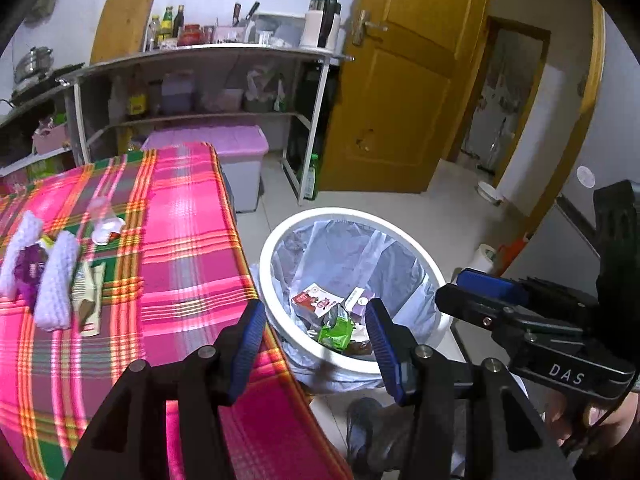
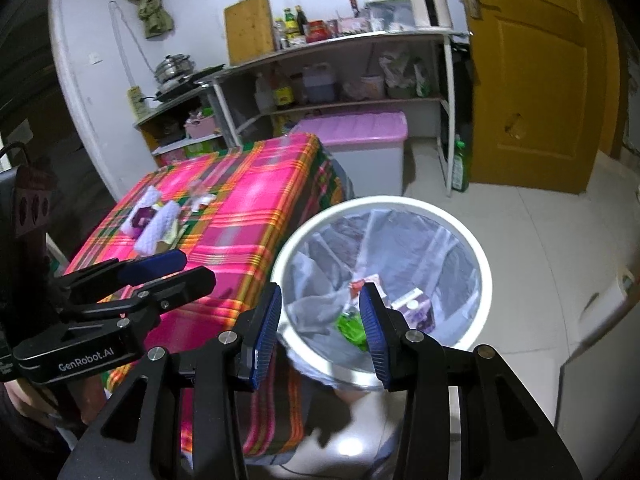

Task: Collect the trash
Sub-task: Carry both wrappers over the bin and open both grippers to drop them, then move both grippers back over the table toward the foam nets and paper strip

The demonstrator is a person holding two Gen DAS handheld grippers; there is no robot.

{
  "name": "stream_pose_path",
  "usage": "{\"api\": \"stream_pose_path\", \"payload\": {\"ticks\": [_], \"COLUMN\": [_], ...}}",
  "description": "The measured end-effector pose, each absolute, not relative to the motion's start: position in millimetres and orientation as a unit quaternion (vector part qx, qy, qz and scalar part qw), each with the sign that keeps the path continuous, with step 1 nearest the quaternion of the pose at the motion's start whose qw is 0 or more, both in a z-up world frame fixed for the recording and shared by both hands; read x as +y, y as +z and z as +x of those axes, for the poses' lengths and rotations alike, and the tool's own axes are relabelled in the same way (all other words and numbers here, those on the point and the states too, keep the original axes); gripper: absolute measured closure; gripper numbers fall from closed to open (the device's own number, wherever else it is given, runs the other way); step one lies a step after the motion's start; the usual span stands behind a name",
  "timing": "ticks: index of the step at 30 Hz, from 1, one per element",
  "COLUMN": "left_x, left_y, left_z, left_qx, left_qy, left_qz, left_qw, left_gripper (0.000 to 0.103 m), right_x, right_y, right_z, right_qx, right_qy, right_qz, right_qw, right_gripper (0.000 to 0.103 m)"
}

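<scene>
Trash bin: white, round, lined with a clear bag, standing on the tiled floor just beside the table's corner.
Binned trash: a green wrapper, a red-and-white packet and a purple carton are lying at the bottom of the liner.
Left gripper: hovering above the bin's near rim, jaws standing wide apart, nothing between the pads.
Right gripper: hanging over the bin, jaws parted, holding nothing.
Table: pink plaid cloth; two white knitted pieces, a purple wrapper, a tan packet and crumpled clear plastic are lying on it, well apart from the bin.
</scene>
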State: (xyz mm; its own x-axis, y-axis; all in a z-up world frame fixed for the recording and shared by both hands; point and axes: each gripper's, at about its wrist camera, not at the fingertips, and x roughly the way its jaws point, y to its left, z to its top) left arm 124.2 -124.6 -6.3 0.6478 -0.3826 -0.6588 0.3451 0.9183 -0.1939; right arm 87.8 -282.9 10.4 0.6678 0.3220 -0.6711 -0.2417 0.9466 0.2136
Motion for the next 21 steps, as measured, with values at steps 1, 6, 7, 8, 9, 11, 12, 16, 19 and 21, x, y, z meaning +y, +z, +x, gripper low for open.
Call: {"api": "stream_pose_path", "payload": {"ticks": [1,6,7,8,9,11,12,16,19,21], "left_x": [-121,-105,-103,-100,-98,-92,-89,-78,-68,-61], "left_y": [-3,9,10,12,13,16,16,19,19,21], "left_z": [120,103,100,97,94,89,86,76,71,68], "left_qx": [0.364,0.348,0.346,0.344,0.342,0.339,0.338,0.333,0.332,0.329], "left_qy": [-0.199,-0.190,-0.187,-0.184,-0.181,-0.176,-0.174,-0.164,-0.156,-0.150], "left_qz": [-0.026,-0.034,-0.035,-0.037,-0.037,-0.041,-0.043,-0.053,-0.062,-0.066], "left_qw": [0.909,0.917,0.919,0.920,0.921,0.923,0.924,0.927,0.928,0.930], "left_gripper": [0.051,0.051,0.051,0.051,0.051,0.051,0.051,0.051,0.051,0.051], "right_x": [-281,-269,-267,-265,-262,-257,-255,-244,-237,-233], "right_y": [12,23,24,26,26,28,29,32,35,37], "right_z": [86,76,75,73,71,67,65,61,58,57], "right_qx": [0.375,0.362,0.361,0.359,0.359,0.358,0.357,0.355,0.352,0.351], "right_qy": [0.157,0.173,0.175,0.177,0.180,0.183,0.186,0.195,0.202,0.206], "right_qz": [0.051,0.041,0.039,0.038,0.037,0.033,0.031,0.023,0.019,0.015], "right_qw": [0.912,0.915,0.915,0.915,0.915,0.915,0.915,0.914,0.914,0.913], "right_gripper": [0.061,0.061,0.061,0.061,0.061,0.061,0.061,0.061,0.061,0.061]}}
